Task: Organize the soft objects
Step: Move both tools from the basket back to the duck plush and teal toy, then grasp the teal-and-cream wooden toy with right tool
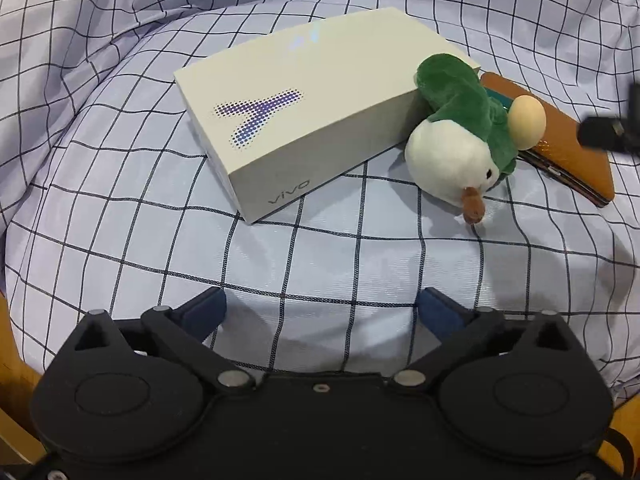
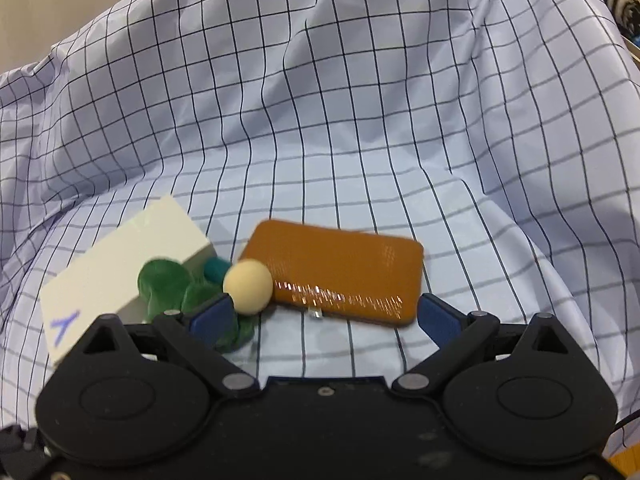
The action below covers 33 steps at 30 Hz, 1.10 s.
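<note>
A green and white plush duck (image 1: 460, 140) lies on the checked cloth, leaning against a white vivo box (image 1: 304, 108). A cream ball (image 1: 527, 122) rests between the duck and an orange wallet (image 1: 576, 152). My left gripper (image 1: 322, 308) is open and empty, well short of the box and duck. In the right wrist view my right gripper (image 2: 325, 314) is open and empty, just in front of the orange wallet (image 2: 340, 268), with the cream ball (image 2: 248, 282) and the green plush (image 2: 172, 284) by its left finger. The white box (image 2: 116, 272) lies at left.
A wrinkled white cloth with a dark grid (image 1: 320, 252) covers the whole surface and rises in folds behind (image 2: 360, 100). A dark part of the other gripper (image 1: 612, 128) shows at the right edge of the left wrist view. Wooden edges show at the lower corners.
</note>
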Motion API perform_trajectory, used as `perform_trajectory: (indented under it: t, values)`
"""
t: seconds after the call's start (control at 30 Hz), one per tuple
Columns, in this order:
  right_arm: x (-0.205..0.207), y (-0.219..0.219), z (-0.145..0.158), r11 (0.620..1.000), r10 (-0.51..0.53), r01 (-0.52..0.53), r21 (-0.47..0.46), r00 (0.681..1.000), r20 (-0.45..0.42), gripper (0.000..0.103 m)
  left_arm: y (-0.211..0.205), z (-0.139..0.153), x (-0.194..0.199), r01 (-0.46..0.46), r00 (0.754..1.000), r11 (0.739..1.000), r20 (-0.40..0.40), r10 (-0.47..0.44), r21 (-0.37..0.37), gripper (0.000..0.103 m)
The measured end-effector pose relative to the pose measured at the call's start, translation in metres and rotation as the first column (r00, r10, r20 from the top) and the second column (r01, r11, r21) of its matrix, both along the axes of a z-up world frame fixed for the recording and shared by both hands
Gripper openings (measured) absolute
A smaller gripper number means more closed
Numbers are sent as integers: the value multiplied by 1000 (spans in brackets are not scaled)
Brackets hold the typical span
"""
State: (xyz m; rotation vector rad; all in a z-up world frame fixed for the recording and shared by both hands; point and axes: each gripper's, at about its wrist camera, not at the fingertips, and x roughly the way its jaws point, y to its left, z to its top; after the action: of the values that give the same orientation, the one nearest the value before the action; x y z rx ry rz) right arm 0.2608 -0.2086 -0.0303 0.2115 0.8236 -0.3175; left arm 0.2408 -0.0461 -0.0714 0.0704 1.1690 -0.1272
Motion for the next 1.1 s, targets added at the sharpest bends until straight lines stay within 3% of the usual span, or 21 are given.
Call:
perform_trajectory:
  t: [0.27,0.53,0.87,1.0,1.1]
  values:
    - [32,9,-1,999,-2,3,-41,1000,24,99,-1,-1,-2,4,1000,1000,20,-4,3,101]
    - [50,17,-16,994,17,-22,-107,999,-44,98,0,-1,-2,6,1000,1000,18,-6,-5,101]
    - [10,-19,-20,984,-144,132,-116,985,-100,98,0,-1,-2,7,1000,1000,21,-7,-5,101]
    - [-8,-29,-16,980,-191,187,-64,979,-69,98,0,-1,-2,7,1000,1000,24,-7,-4,101]
    - [-18,-28,-11,987,-159,159,-2,987,-28,98,0,-1,-2,7,1000,1000,24,-7,-5,101]
